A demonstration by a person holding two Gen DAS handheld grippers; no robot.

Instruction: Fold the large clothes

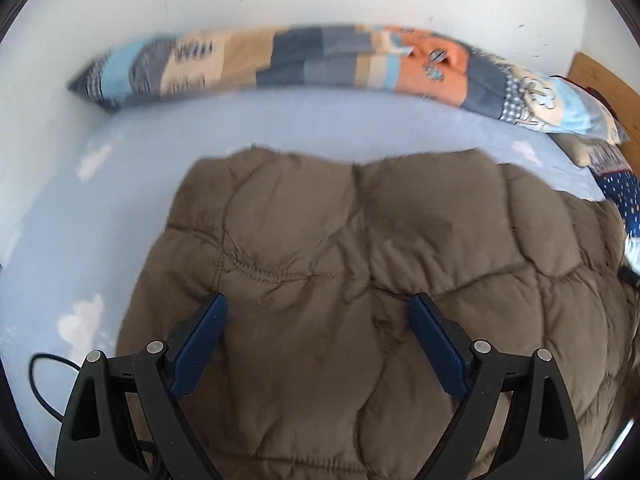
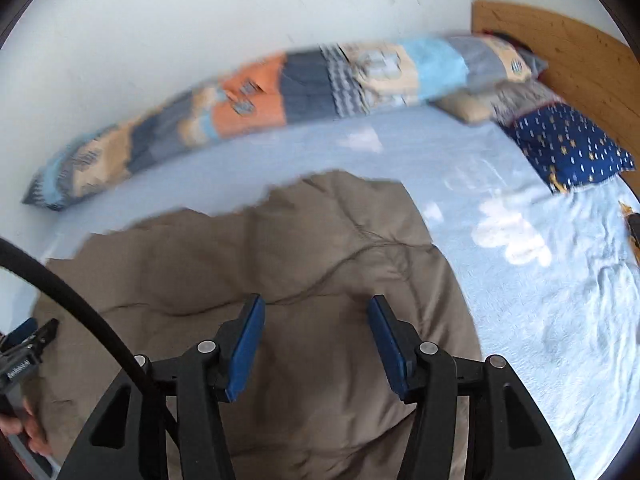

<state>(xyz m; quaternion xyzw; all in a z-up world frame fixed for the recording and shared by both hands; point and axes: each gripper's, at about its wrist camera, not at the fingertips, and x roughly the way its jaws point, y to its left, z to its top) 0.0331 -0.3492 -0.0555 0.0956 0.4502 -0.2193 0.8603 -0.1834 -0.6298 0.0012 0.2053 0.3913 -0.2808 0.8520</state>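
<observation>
A brown quilted puffer coat (image 1: 360, 264) lies spread on the light blue bed sheet (image 1: 80, 240). In the left wrist view my left gripper (image 1: 318, 304) hangs over the coat's middle, jaws wide apart, nothing between the blue pads (image 1: 202, 344). The right wrist view shows the same coat (image 2: 280, 248) under my right gripper (image 2: 316, 306), which is open with an empty gap between its pads (image 2: 248, 348). The other gripper (image 2: 28, 340) shows at that view's left edge, with a hand (image 2: 28, 428) below it. Both views are motion-blurred.
A long patchwork bolster (image 1: 304, 60) lies along the white wall at the back. A dark blue patterned pillow (image 2: 572, 148) and a wooden headboard (image 2: 572, 52) are at the right. A black cable (image 2: 80, 312) arcs across the right wrist view.
</observation>
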